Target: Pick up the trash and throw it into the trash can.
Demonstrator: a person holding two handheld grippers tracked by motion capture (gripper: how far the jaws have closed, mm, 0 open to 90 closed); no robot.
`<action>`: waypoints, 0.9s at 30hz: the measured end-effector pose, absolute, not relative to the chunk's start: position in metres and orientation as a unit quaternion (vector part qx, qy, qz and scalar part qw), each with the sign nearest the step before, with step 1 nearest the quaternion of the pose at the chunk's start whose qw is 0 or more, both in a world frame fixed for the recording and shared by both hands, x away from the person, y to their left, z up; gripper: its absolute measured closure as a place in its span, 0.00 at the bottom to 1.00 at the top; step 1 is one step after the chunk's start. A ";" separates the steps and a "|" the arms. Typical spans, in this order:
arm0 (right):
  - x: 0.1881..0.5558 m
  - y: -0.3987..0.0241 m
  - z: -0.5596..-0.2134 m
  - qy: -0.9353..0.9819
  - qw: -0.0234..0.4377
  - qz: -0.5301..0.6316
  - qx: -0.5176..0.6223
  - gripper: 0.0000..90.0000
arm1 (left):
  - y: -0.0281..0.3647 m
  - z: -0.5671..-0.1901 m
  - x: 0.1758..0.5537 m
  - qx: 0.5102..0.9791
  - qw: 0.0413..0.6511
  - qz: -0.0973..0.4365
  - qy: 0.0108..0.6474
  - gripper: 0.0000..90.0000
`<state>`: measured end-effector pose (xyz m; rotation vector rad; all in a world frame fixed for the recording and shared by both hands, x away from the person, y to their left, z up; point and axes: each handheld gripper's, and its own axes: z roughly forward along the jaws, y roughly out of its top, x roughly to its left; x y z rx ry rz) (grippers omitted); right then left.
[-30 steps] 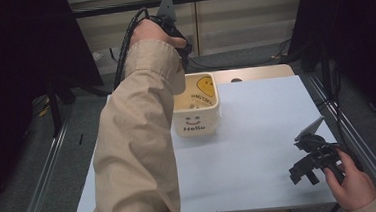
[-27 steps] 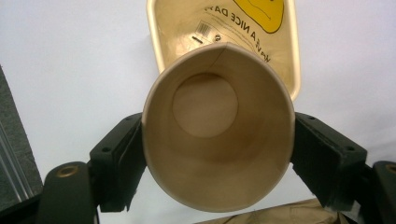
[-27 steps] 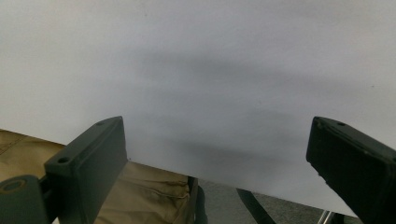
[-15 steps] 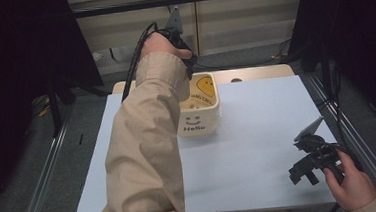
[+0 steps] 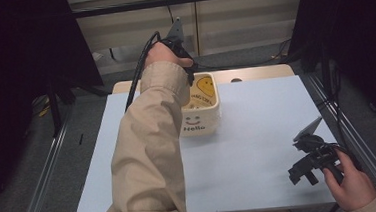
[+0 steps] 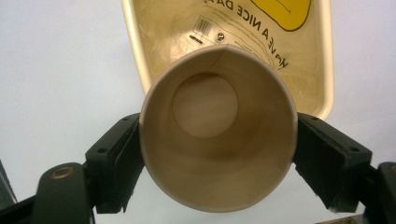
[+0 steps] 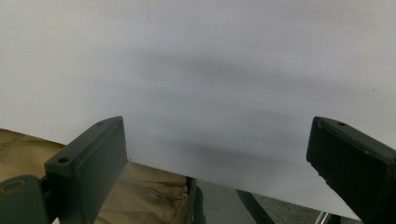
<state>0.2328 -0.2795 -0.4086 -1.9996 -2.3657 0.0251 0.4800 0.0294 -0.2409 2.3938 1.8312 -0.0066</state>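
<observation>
You had the left hand-held gripper (image 6: 218,154) pinching a paper cup (image 6: 218,140) over the bin (image 5: 202,112) near the surface's far edge, jaws just easing to drop it in.

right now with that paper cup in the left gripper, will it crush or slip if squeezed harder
Probably crushable: the cup is thin paper and empty, so likely light. Its rim still looks round between the left gripper pads, whose jaws have just been opening. The tapered wall could slip downward, into the bin.
</observation>
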 end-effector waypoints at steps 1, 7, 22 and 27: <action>0.233 -0.280 -0.409 -0.764 0.020 0.007 -0.645 0.05 | 0.030 -0.241 0.480 0.792 0.063 -0.001 0.607 0.23; 0.233 -0.279 -0.409 -0.764 0.026 0.006 -0.644 0.05 | 0.030 -0.242 0.480 0.797 0.067 0.006 0.600 0.21; 0.233 -0.279 -0.408 -0.768 0.023 0.006 -0.640 0.05 | 0.039 -0.229 0.477 0.797 0.073 0.009 0.600 0.16; 0.233 -0.278 -0.408 -0.767 0.024 0.006 -0.641 0.05 | 0.047 -0.207 0.473 0.794 0.078 0.025 0.603 0.15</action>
